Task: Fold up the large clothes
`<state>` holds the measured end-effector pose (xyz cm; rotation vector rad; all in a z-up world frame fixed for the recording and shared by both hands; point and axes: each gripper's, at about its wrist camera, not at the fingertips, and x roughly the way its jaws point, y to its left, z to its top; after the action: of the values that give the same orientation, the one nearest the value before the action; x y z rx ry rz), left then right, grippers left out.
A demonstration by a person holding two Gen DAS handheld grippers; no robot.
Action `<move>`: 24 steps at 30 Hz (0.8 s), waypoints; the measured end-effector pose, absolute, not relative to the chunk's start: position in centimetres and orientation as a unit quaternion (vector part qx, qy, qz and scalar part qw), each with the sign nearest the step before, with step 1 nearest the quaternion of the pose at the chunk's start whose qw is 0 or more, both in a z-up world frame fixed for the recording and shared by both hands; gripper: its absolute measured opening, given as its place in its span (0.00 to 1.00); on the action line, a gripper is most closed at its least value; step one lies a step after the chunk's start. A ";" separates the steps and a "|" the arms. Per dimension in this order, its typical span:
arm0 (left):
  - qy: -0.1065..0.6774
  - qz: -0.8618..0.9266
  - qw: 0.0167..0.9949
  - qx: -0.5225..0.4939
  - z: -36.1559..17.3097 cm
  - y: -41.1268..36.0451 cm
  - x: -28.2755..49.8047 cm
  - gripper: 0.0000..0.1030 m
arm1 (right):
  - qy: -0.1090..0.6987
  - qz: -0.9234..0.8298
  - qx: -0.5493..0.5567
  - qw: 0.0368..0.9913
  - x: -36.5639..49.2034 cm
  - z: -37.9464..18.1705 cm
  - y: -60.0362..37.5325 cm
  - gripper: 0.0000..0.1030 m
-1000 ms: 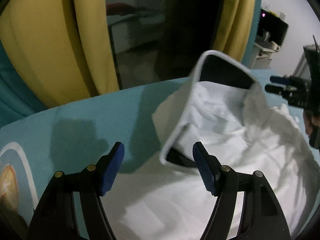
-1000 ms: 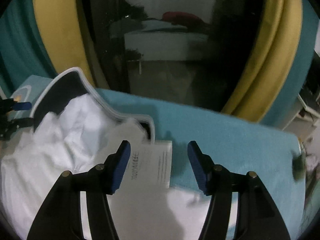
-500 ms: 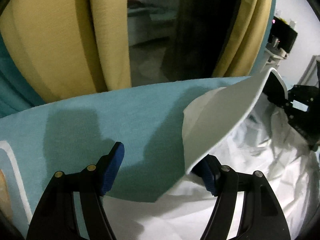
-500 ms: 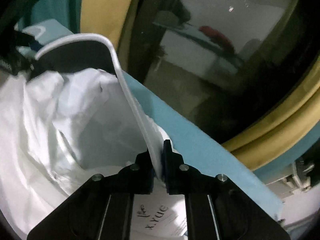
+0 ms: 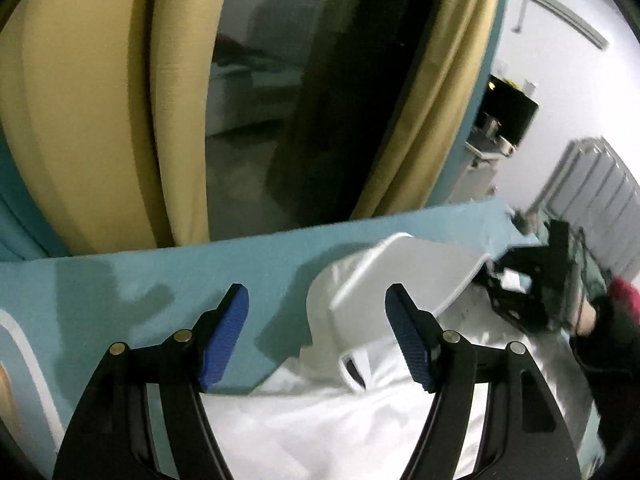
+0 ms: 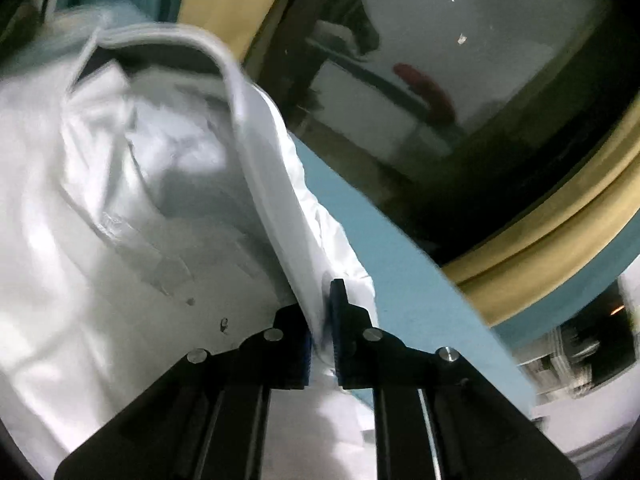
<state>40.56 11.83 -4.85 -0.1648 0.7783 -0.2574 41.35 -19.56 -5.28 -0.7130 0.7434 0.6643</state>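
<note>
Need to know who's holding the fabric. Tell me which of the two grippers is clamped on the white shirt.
The right gripper: shut on the white shirt collar. The left gripper is open, empty.

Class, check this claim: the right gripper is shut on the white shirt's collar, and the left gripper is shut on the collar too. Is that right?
Not quite. In the left wrist view the left gripper is open, holding nothing. The right gripper is shut on the white shirt's collar, as stated.

shirt (image 6: 100, 240): smooth white cloth | table cover (image 5: 160, 280): matt teal cloth
</note>
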 end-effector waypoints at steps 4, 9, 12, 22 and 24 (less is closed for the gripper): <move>0.437 -0.110 0.888 -0.090 -8.2 10.4 43.7 0.72 | 0.387 0.332 -0.288 0.811 42.9 -4.7 -20.5 0.15; 0.495 -0.126 0.857 -0.071 -13.3 8.7 44.6 0.72 | 0.417 0.353 -0.247 0.800 43.6 -4.0 -22.1 0.45; 0.487 -0.136 0.862 -0.036 -13.7 8.4 44.1 0.72 | 0.429 0.410 -0.219 0.775 42.0 -3.4 -23.4 0.58; 0.493 -0.193 0.847 -0.043 -13.3 9.5 44.3 0.72 | 0.500 0.400 -0.060 0.765 49.2 -4.8 -24.7 0.74; 0.495 -0.205 0.843 -0.048 -13.3 9.7 44.2 0.72 | 0.538 0.425 -0.034 0.727 49.9 -6.8 -24.0 0.74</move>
<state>44.20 9.67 -13.34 -0.1015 1.0454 -0.4330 49.94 -24.01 -6.75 -0.0759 1.1849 0.9369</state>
